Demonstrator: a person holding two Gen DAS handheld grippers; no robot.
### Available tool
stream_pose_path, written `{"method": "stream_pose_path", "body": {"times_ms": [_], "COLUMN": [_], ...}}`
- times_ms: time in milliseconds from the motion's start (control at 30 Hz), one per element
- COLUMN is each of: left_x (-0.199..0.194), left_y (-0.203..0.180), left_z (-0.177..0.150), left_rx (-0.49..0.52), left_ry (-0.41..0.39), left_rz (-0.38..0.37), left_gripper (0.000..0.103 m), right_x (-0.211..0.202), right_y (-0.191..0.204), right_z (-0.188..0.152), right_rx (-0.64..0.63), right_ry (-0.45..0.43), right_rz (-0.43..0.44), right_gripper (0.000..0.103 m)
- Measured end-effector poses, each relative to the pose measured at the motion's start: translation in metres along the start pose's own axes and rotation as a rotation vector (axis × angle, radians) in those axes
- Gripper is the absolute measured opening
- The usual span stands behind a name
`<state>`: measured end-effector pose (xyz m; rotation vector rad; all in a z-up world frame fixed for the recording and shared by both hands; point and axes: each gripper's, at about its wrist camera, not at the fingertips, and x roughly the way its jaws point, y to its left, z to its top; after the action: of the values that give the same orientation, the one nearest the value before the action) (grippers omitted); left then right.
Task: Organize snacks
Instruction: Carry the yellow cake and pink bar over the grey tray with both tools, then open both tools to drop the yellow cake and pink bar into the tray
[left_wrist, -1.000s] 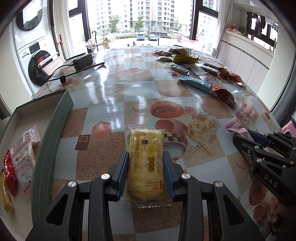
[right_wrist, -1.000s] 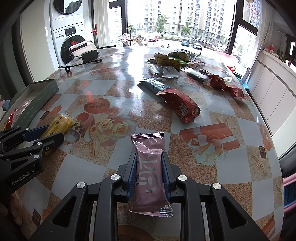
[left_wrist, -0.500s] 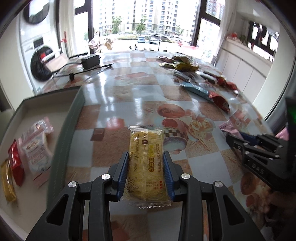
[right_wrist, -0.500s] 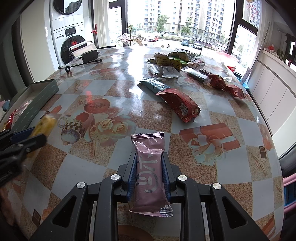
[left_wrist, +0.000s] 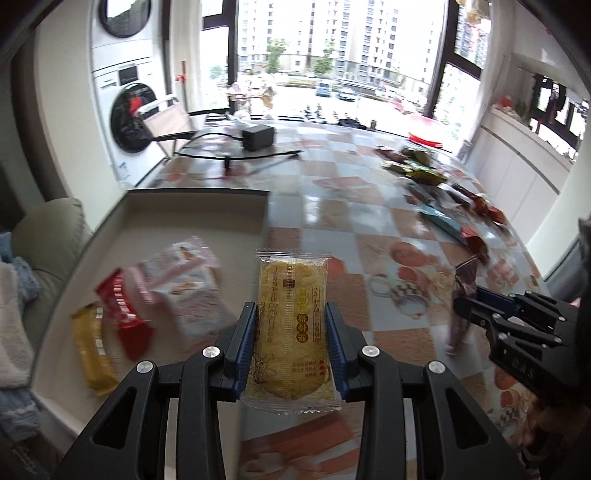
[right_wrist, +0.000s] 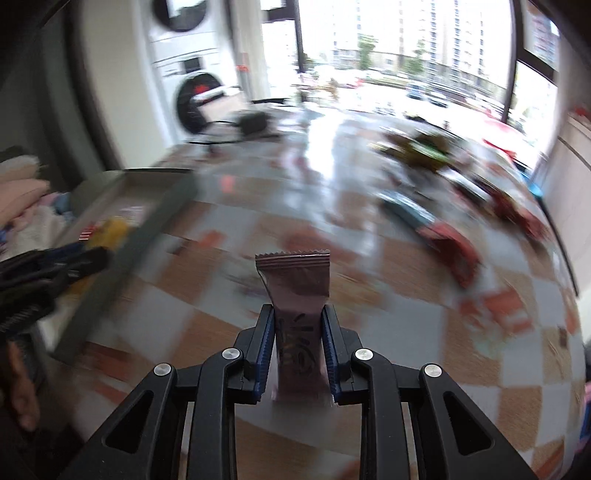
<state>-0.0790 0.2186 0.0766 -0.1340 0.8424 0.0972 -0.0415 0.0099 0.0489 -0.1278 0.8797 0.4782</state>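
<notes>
Pinching yellow snack pack (left_wrist: 291, 325) between left hand-held gripper (left_wrist: 291, 347) pads.

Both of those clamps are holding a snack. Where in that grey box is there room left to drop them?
The far half of the shallow grey tray is bare, from its back wall down to the white-and-pink packet. The near left corner is crowded: the red packet and the yellow packet lie there side by side.

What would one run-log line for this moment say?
left gripper: shut on yellow cake packet | right gripper: shut on brown snack bar | tray: holds snacks
</notes>
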Motion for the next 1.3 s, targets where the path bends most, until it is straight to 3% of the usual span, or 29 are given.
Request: {"method": "stream_pose_path", "body": {"times_ms": [300, 533, 733, 800, 833, 867, 900, 933, 1033, 1133, 1200, 1300], "left_x": [0.000, 0.003, 0.008, 0.007, 0.007, 0.007, 0.008, 0.011, 0.014, 0.013, 0.011, 0.002], "left_y": [0.100, 0.161, 0.200, 0.196, 0.197, 0.194, 0.193, 0.177, 0.147, 0.125, 0.114, 0.105], "left_z": [0.005, 0.002, 0.001, -0.001, -0.001, -0.002, -0.001, -0.001, -0.001, 0.000, -0.002, -0.009], "left_rx": [-0.113, -0.187, -0.280, -0.284, -0.280, -0.272, -0.265, -0.259, -0.243, -0.231, -0.223, -0.231], "left_ry": [0.025, 0.046, 0.059, 0.050, 0.045, 0.042, 0.040, 0.038, 0.035, 0.041, 0.047, 0.041], "left_rz": [0.109, 0.139, 0.141, 0.142, 0.138, 0.133, 0.126, 0.118, 0.099, 0.086, 0.088, 0.095], "left_gripper": [0.039, 0.040, 0.055, 0.062, 0.064, 0.065, 0.065, 0.066, 0.070, 0.070, 0.071, 0.071], "right_x": [0.021, 0.049, 0.066, 0.058, 0.056, 0.052, 0.047, 0.042, 0.036, 0.042, 0.051, 0.055], "right_y": [0.101, 0.153, 0.173, 0.168, 0.164, 0.152, 0.140, 0.127, 0.097, 0.089, 0.089, 0.104], "right_z": [0.051, 0.067, 0.095, 0.096, 0.096, 0.095, 0.093, 0.090, 0.080, 0.067, 0.060, 0.054], "right_rx": [-0.143, -0.216, -0.190, -0.177, -0.166, -0.140, -0.112, -0.078, -0.006, -0.034, -0.041, -0.074], "right_ry": [-0.016, 0.019, 0.033, 0.013, 0.004, -0.007, -0.020, -0.039, -0.034, 0.016, 0.066, 0.122], "right_rz": [0.170, 0.226, 0.282, 0.278, 0.277, 0.266, 0.246, 0.229, 0.207, 0.060, 0.030, 0.218], "right_gripper": [0.027, 0.027, 0.027, 0.027, 0.033, 0.043, 0.068, 0.074, 0.074, 0.074, 0.074, 0.074]}}
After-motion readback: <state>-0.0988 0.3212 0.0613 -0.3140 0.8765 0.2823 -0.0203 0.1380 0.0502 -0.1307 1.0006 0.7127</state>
